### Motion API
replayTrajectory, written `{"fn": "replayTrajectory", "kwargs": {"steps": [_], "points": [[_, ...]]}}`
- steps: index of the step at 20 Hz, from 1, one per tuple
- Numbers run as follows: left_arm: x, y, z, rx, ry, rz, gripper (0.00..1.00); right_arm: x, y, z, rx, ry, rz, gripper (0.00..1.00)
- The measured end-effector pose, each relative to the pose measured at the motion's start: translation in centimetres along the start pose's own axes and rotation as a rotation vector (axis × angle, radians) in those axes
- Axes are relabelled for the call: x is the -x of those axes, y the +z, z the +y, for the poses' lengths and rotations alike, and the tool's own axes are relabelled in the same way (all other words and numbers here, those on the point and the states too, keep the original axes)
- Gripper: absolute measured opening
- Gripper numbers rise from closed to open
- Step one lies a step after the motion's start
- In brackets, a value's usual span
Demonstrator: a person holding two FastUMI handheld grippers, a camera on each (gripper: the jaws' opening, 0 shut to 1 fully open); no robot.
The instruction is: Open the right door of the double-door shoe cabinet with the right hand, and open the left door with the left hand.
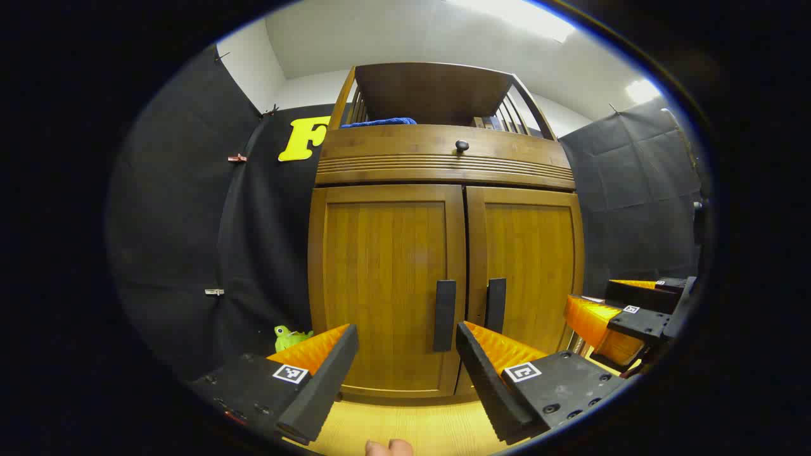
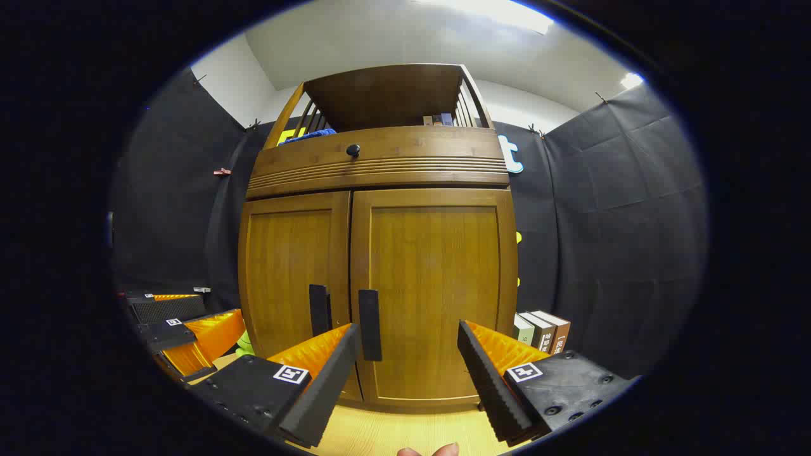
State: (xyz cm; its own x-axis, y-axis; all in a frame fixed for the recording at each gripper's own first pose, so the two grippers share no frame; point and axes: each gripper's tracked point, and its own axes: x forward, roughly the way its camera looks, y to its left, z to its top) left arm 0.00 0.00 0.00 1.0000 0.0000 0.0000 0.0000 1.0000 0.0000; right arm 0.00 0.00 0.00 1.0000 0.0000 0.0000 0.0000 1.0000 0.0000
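The shoe cabinet (image 1: 443, 278) stands upright against the far wall, made of warm brown wood. Its left door (image 1: 386, 285) and right door (image 1: 529, 272) are both closed, meeting at the middle, each with a dark vertical handle (image 1: 445, 315) by the seam.

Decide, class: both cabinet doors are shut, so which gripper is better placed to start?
Probably the right gripper: the task opens the right door first, and its open jaws face it, with the right handle beside one jaw. The left gripper faces the left door.
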Motion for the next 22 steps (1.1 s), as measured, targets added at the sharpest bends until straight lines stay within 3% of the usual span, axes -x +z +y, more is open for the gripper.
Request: {"fn": "replayTrajectory", "kwargs": {"steps": [22], "points": [[-0.2, -0.5, 0.1, -0.007, 0.013, -0.002, 0.96, -0.9, -1.3, 0.2, -0.005, 0.008, 0.013, 0.98]]}}
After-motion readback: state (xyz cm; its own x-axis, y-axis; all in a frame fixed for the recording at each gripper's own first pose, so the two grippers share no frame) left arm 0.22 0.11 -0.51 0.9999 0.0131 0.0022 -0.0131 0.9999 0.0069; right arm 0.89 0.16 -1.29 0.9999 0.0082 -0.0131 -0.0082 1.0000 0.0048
